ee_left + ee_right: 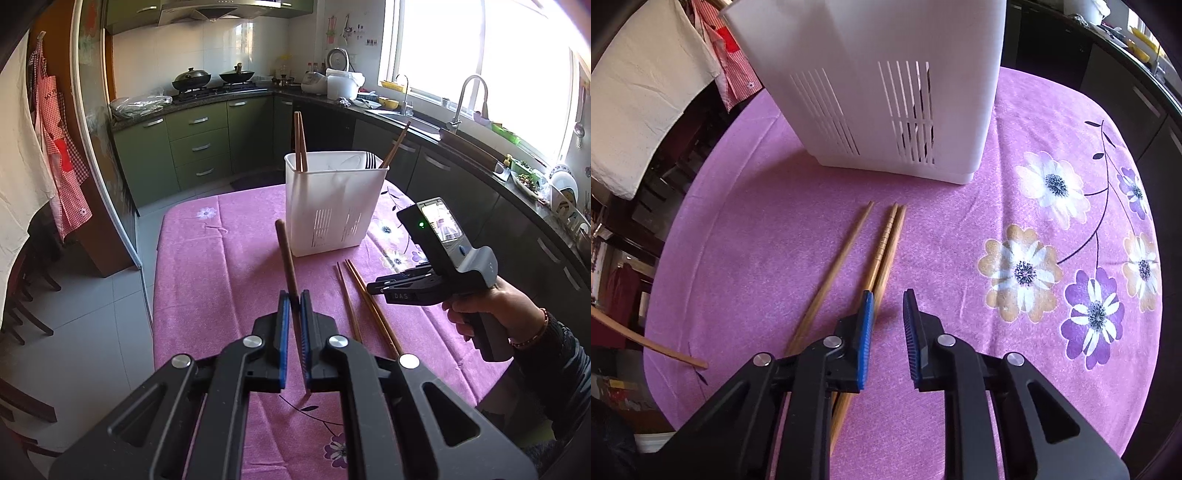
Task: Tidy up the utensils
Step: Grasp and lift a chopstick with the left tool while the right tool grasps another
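Left wrist view is showing my left gripper clenching a dark brown chopstick between its blue pads, the stick standing steeply with its blunt end pointing up toward the white utensil holder and its thin tip hanging just above the pink flowered tablecloth; I am gripping it low on the shaft, I judge, so that the long upper part is free to be tipped into the holder, where other chopsticks are already leaning in the left and right ends. My left claw is angling downward over the near part of the table, short of the holder. My right gripper is pointing steeply down at the cloth, its jaws standing apart with nothing between the pads; no stick is caught yet. Three light wooden chopsticks are lying on the cloth in front of the holder, two touching side by side and one just to their left, and my left pad is sitting over the pair while the gap between my fingers is showing bare cloth just to their right. In the left view, the person's hand is wrapping the right tool's grip, wrist bent down
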Demonstrator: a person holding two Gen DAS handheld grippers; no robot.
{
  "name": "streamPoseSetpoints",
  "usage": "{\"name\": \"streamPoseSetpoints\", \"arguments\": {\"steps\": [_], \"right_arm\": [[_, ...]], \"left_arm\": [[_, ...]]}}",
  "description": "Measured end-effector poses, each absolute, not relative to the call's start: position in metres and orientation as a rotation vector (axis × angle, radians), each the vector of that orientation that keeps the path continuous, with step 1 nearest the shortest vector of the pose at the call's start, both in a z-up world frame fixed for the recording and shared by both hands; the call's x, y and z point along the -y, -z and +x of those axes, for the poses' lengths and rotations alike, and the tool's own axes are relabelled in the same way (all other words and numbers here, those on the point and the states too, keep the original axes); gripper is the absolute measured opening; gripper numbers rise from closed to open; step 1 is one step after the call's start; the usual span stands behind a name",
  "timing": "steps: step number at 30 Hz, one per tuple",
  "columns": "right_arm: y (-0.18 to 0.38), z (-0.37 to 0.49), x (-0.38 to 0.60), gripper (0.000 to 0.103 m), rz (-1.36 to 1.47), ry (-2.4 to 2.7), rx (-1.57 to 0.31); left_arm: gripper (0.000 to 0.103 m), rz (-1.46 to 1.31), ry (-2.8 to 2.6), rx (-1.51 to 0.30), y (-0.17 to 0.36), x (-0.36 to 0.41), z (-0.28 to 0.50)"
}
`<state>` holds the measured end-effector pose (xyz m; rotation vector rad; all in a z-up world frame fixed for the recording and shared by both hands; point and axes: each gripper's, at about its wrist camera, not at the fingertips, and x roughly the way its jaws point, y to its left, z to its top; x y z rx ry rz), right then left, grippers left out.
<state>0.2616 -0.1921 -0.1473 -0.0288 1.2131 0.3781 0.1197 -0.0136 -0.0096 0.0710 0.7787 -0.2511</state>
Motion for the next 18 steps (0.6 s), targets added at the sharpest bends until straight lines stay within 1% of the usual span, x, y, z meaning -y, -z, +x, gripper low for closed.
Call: {"name": "streamPoseSetpoints", "arguments": {"steps": [7,9,13,14,18], "right_arm": [[0.152,0.262,0.175,0.017,-0.068,-0.388,-1.225],[0.154,0.264,0.167,0.015,-0.092,-0.380,-1.226],[0.154,0.268,0.164,0.015,-0.106,-0.364,-1.222],[0.155,0.269,0.162,0.011,-0.113,-0.357,-1.215],[0.155,0.271,0.160,0.007,-0.105,-0.360,-1.191]], "left_arm": [[0.006,0.074,0.252,-0.779,0.010,0.013,0.119],[0.006,0.077,0.254,-0.778,0.009,0.013,0.119],[0.006,0.080,0.255,-0.779,0.008,0.012,0.119],[0.006,0.079,0.255,-0.778,0.008,0.013,0.118],[0.006,0.080,0.255,-0.778,0.008,0.013,0.118]]}}
